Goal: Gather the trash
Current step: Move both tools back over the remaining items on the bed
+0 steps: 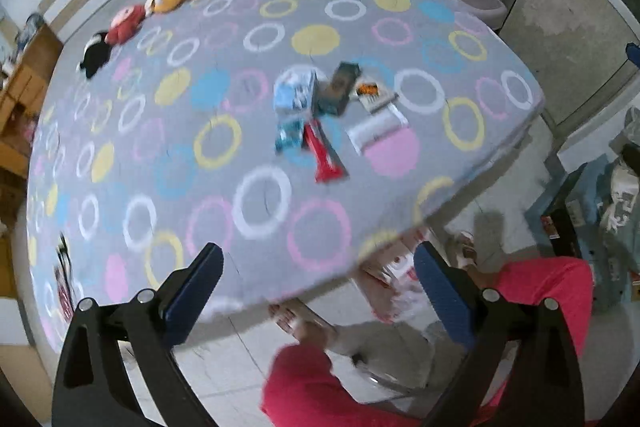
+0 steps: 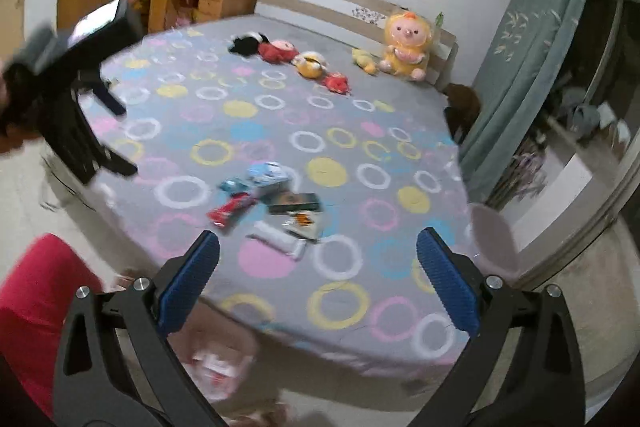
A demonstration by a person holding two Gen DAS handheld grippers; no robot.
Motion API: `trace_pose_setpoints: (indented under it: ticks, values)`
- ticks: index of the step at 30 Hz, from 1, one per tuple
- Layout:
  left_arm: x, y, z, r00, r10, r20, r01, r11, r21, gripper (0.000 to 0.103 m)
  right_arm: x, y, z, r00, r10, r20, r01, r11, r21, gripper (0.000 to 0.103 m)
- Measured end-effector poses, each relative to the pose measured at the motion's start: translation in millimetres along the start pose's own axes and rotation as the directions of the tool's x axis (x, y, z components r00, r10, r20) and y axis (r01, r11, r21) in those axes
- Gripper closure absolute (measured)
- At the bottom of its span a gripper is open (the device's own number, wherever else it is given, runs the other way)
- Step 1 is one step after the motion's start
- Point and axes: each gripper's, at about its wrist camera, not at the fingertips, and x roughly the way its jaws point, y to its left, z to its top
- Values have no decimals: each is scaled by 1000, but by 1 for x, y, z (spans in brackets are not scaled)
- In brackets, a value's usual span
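Both grippers are held high above a bed (image 1: pixel 120 155) covered with a grey sheet printed with coloured rings and dots. The left gripper (image 1: pixel 318 285) is seen with its jaws spread wide and nothing between them; beneath it, the bed's near edge, pale floor tiles and the person's red trouser legs (image 1: pixel 548 291) and bare foot (image 1: pixel 300 323) are framed. The right gripper (image 2: pixel 318 269) is likewise shown with jaws wide apart and empty.

The trash is gathered in a loose cluster near the bed's foot corner, well apart from both grippers. A red wrapper (image 1: pixel 326 157) is laid beside a small blue packet (image 1: pixel 289 135), with a pale blue-and-white packet (image 1: pixel 295 91) just behind them. A dark box (image 1: pixel 339 89) lies next to that, and an orange-and-white wrapper (image 1: pixel 372 93) and a white packet (image 1: pixel 376 130) are set to its side. The same cluster is picked up in the right wrist view, ahead of the open jaws.

At the far side of the bed, plush toys (image 2: pixel 308 65) are lined up, a large yellow one (image 2: pixel 406 45) against the headboard. A white-and-red plastic bag (image 1: pixel 394 281) is glimpsed on the floor by the bed's edge, blurred. In the right wrist view the left gripper (image 2: pixel 112 135) is seen raised at the left, blurred.
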Motion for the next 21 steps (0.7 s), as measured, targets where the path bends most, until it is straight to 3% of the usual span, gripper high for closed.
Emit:
trace_pose_setpoints:
  ticks: [3, 8, 14, 21]
  values:
    - [14, 12, 38, 1000, -17, -14, 17, 1000, 25, 9, 31, -15, 18, 1000, 25, -18, -25, 999, -21, 7]
    - [49, 20, 94, 998, 23, -53, -18, 996, 90, 9, 71, -52, 61, 998, 59, -11, -60, 998, -29, 7]
    - [69, 25, 133, 997, -15, -73, 24, 992, 122, 9, 107, -67, 91, 994, 96, -56, -100, 992, -74, 7]
    - [111, 32, 158, 990, -37, -135, 56, 989, 138, 9, 156, -65, 95, 973, 155, -170, -170, 983, -75, 7]
